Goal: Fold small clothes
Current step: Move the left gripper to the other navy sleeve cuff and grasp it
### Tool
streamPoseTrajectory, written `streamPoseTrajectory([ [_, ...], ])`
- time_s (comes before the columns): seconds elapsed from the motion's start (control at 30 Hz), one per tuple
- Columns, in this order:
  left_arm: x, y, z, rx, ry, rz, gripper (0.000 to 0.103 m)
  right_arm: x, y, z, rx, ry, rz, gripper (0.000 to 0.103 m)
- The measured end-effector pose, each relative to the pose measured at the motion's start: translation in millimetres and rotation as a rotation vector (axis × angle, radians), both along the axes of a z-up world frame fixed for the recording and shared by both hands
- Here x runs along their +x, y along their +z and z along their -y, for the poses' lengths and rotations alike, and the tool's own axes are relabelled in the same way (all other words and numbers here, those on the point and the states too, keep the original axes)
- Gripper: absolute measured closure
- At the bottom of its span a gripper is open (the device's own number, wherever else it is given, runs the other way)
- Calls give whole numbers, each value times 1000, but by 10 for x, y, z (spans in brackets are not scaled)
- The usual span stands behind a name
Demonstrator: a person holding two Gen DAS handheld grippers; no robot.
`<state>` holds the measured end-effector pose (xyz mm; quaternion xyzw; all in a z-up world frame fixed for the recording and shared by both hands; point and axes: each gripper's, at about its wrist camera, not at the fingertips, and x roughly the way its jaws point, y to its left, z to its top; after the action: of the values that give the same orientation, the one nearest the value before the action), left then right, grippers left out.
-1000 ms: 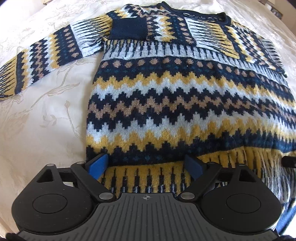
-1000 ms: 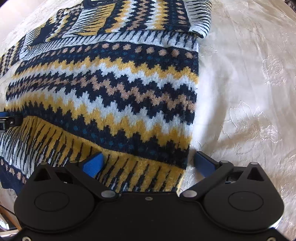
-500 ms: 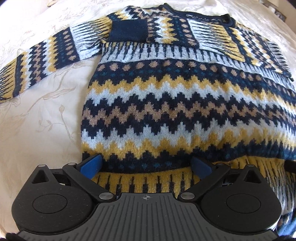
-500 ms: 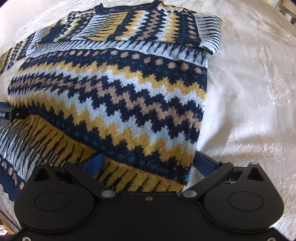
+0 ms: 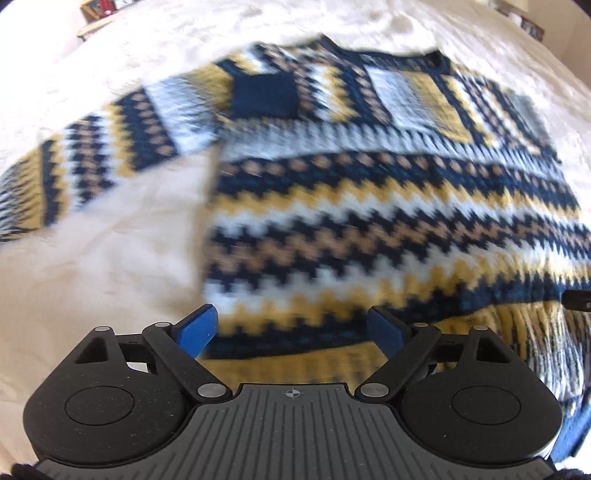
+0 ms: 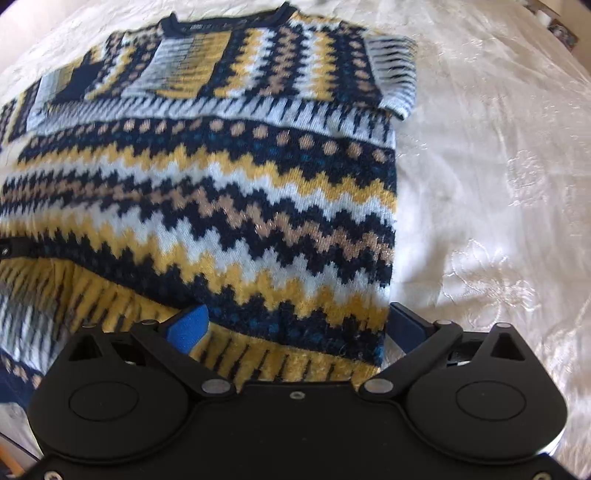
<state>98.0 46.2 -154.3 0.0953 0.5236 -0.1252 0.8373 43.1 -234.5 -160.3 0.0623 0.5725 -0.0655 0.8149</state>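
Observation:
A navy, yellow, white and tan zigzag knit sweater (image 5: 369,221) lies flat on a cream bedspread (image 5: 92,277), neck at the far side; it also shows in the right wrist view (image 6: 221,192). One sleeve (image 5: 92,166) stretches out to the left; the other is folded over the chest (image 6: 184,62). My left gripper (image 5: 291,328) is open, its blue fingers (image 5: 195,332) straddling the hem at the sweater's lower left corner. My right gripper (image 6: 295,325) is open, straddling the hem at the lower right corner. The hem under both looks slightly raised.
The embroidered cream bedspread (image 6: 498,184) spreads to the right and left of the sweater. Small objects (image 5: 99,9) stand at the far edge of the bed. The other gripper's tip (image 5: 578,304) shows at the right edge of the left wrist view.
Both grippers have pulled back and up, bringing more of the sweater into view. The left view is blurred by motion. Both stay open over the hem.

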Motion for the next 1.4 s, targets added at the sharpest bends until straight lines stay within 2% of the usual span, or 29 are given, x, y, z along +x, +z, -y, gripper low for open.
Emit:
streamPoseTrajectory([
  [0.1, 95, 163, -435, -61, 80, 14, 15, 33, 173, -172, -12, -57, 38, 3],
  [0.17, 214, 269, -826, -96, 172, 22, 17, 82, 272, -295, -8, -88, 61, 3],
  [0.27, 377, 429, -1413, -133, 322, 49, 23, 188, 385, -489, 23, -120, 87, 9],
  [0.4, 567, 598, -2161, -158, 529, 111, 23, 392, 479, -778, 74, -125, 111, 12],
  [0.5, 664, 636, -2598, -164, 649, 143, 23, 560, 545, -1005, 96, -112, 132, 12],
  [0.63, 804, 533, -2993, -180, 733, 122, 23, 674, 605, -1196, 131, -91, 155, 12],
  [0.77, 929, 462, -3155, -204, 770, 136, 23, 816, 626, -1393, 139, -45, 154, 12],
  [0.9, 989, 453, -3286, -276, 805, 181, 27, 883, 603, -1495, 137, -5, 141, 12],
  [0.93, 1005, 450, -3305, -291, 813, 197, 42, 888, 604, -1503, 135, -2, 141, 12],
  [0.97, 1033, 447, -3321, -298, 823, 209, 63, 888, 615, -1513, 134, -1, 143, 12],
  [1.0, 1058, 451, -3337, -303, 831, 217, 75, 885, 619, -1508, 135, -2, 145, 12],
  [1.03, 1079, 460, -3353, -323, 828, 222, 92, 880, 623, -1501, 138, -5, 147, 12],
  [1.07, 1106, 476, -3358, -348, 822, 231, 95, 880, 624, -1494, 141, -9, 149, 12],
  [1.17, 1121, 676, -3199, -336, 782, 278, 96, 835, 618, -1425, 152, -16, 147, 12],
  [1.4, 1114, 1414, -2292, -347, 518, 411, 96, 623, 549, -1133, 188, -43, 141, 13],
])
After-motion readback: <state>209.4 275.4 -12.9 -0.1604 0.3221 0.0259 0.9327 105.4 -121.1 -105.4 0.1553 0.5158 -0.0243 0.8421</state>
